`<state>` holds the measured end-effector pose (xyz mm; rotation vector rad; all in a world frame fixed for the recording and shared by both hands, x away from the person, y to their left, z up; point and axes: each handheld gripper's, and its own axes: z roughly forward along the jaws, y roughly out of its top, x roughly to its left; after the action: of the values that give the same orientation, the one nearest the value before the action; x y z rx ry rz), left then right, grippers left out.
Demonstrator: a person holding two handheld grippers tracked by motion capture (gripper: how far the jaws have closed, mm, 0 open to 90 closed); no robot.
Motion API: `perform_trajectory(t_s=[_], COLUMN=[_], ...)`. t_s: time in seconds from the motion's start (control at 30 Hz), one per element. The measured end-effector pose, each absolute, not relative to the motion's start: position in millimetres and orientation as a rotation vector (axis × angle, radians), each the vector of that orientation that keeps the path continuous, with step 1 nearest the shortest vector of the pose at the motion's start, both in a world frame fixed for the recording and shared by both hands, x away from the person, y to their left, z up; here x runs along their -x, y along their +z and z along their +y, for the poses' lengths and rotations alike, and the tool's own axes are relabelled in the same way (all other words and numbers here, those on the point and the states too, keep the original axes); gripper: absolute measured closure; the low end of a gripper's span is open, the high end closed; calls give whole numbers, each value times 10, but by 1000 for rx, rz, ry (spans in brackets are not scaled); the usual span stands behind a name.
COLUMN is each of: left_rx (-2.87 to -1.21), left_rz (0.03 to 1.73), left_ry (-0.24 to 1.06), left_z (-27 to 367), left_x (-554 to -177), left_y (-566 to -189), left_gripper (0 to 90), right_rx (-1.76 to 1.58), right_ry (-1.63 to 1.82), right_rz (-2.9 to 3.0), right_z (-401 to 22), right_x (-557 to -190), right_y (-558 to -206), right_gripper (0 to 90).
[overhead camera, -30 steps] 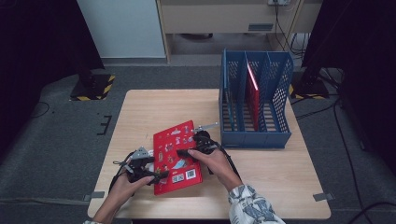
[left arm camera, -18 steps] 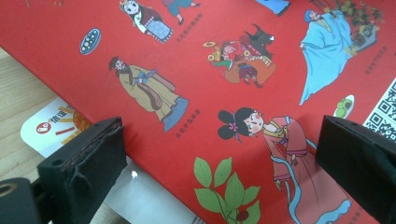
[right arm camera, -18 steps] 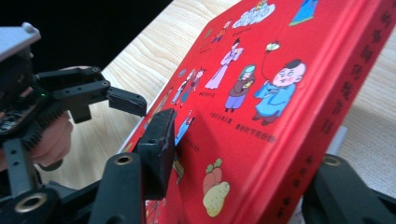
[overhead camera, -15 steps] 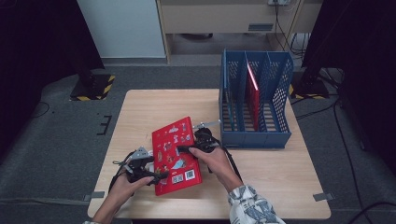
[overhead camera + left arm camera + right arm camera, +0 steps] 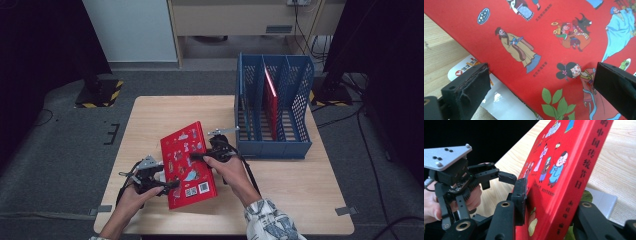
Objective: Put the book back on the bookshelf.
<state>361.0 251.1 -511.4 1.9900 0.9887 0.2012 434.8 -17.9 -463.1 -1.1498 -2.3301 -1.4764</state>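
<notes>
Your right gripper [image 5: 544, 220], jaws just closing, clamps the red book [image 5: 187, 162] by its spine, lifting that edge, while your left gripper [image 5: 536, 82] gapes wide over the cover opposite.

Grey carpet floor [image 5: 60, 150], pale cabinet [image 5: 130, 30] behind.

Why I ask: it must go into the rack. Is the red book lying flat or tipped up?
Tipped up: the right gripper clamps the red book at its spine, raising that edge off the table.
</notes>
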Motion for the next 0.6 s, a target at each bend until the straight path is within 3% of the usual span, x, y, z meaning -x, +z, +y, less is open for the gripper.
perform_trajectory(t_s=[0.4,0.6], left_rx=[-1932,-1951], left_rz=[992,991], left_ry=[54,47], left_z=[2572,2579], left_x=[-3681,-3685], left_y=[-5165,-5112], left_gripper=[0,25], right_rx=[1099,1043], right_ry=[-1522,-1535], right_rz=[-2330,-2376], right_z=[-179,-141], right_x=[-4323,-4307], right_y=[-4531,-4483], right_gripper=[690,674])
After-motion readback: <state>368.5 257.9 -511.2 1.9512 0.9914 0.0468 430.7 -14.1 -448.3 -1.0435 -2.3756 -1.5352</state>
